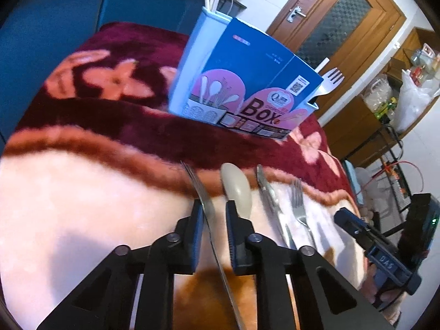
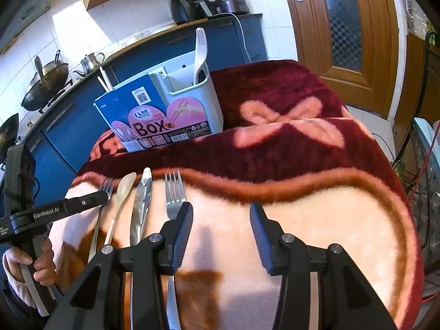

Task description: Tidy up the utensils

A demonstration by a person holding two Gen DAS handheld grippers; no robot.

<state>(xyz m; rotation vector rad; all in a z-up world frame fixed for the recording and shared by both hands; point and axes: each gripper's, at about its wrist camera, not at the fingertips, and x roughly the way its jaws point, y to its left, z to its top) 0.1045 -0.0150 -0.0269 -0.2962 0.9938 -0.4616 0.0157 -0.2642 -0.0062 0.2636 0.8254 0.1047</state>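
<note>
Jaws of the left gripper (image 1: 213,206) stand narrow around the handle of the leftmost fork (image 1: 205,206). One pad touches it, but a gap shows at the other, so I judge it is not yet gripped. The right gripper (image 2: 221,206) is open and empty.

Four pieces are still lying side by side on the blanket (image 2: 316,220): this fork, a beige spoon (image 2: 125,187), a silver piece like a knife (image 2: 143,192), and a second fork (image 2: 173,189). Behind them stands the utensil box (image 2: 211,104), which holds only chopsticks (image 2: 104,79) and a white plastic fork (image 2: 200,46), so most of the sorting remains.

The blanket is plush, maroon and pink. Behind it, the kitchen counter (image 2: 154,41) carries a wok (image 2: 45,82), a kettle (image 2: 92,62) and an air fryer (image 2: 187,7). A wooden door (image 2: 343,27) is at the right.
</note>
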